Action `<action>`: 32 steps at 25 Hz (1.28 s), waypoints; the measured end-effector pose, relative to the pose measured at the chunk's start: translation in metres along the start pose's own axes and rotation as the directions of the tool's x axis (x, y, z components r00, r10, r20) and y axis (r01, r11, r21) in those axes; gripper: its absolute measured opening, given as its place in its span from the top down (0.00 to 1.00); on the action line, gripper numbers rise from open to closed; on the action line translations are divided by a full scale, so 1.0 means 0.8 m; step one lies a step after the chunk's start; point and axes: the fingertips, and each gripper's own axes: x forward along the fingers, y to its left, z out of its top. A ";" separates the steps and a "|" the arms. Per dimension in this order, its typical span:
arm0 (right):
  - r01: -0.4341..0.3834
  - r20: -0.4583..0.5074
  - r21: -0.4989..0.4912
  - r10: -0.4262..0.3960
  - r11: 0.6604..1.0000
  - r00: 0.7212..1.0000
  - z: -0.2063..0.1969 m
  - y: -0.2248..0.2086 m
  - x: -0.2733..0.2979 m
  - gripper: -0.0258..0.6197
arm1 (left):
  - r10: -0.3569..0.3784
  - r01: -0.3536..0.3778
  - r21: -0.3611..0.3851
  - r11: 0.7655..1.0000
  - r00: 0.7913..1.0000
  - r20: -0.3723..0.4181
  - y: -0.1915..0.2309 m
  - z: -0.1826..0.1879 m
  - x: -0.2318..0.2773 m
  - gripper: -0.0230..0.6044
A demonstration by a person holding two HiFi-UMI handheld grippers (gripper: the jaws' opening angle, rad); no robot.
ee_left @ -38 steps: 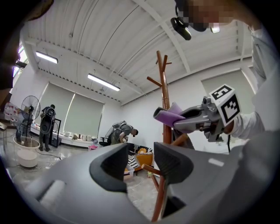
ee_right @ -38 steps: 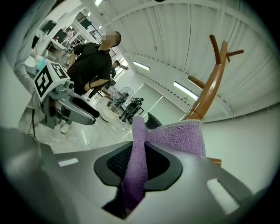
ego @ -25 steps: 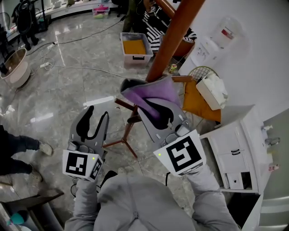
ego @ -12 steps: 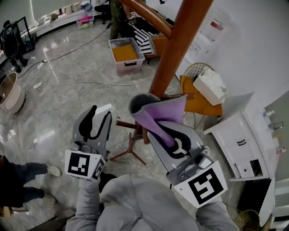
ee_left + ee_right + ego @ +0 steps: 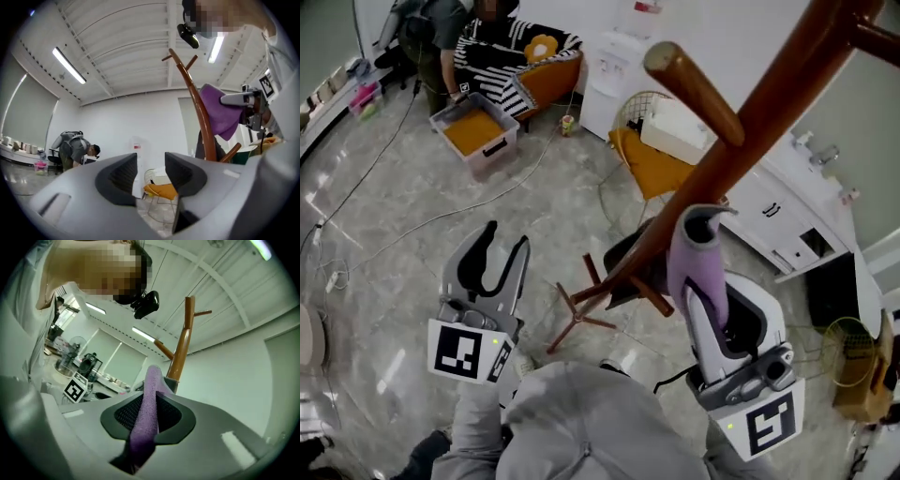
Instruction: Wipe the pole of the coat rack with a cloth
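Jaws of the right gripper (image 5: 149, 405) clamp the purple cloth (image 5: 695, 260), which lies against the coat rack pole (image 5: 742, 139) just beyond their tips; jaws of the left gripper (image 5: 150, 171) stand apart, empty

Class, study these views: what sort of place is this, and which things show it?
Likely a large indoor workshop or test hall, not a home: long strip lights on a high ribbed ceiling, a wide polished stone floor and a storage bin on it.

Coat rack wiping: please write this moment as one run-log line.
right claw: shut on purple cloth | purple cloth: against coat rack pole | left claw: open, empty
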 end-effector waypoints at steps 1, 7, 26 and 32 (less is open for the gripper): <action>0.064 0.015 -0.010 -0.064 0.998 0.998 0.010 -0.004 0.000 0.87 | -0.034 0.034 -0.001 0.999 0.999 0.010 0.004 0.002 0.003 0.64; 0.403 0.065 -0.060 -0.399 0.913 0.915 0.052 0.003 -0.015 0.87 | -0.233 0.234 -0.032 0.972 0.972 0.040 0.021 -0.010 0.002 0.64; 0.604 0.010 -0.452 -0.673 0.657 0.739 0.018 -0.013 0.076 0.87 | -0.492 0.495 -0.137 0.858 0.869 0.055 -0.022 -0.050 0.037 0.64; 0.582 -0.116 -0.385 -0.664 0.716 0.739 -0.042 0.013 0.081 0.87 | -0.468 0.467 -0.140 0.873 0.883 0.025 -0.026 -0.061 0.008 0.64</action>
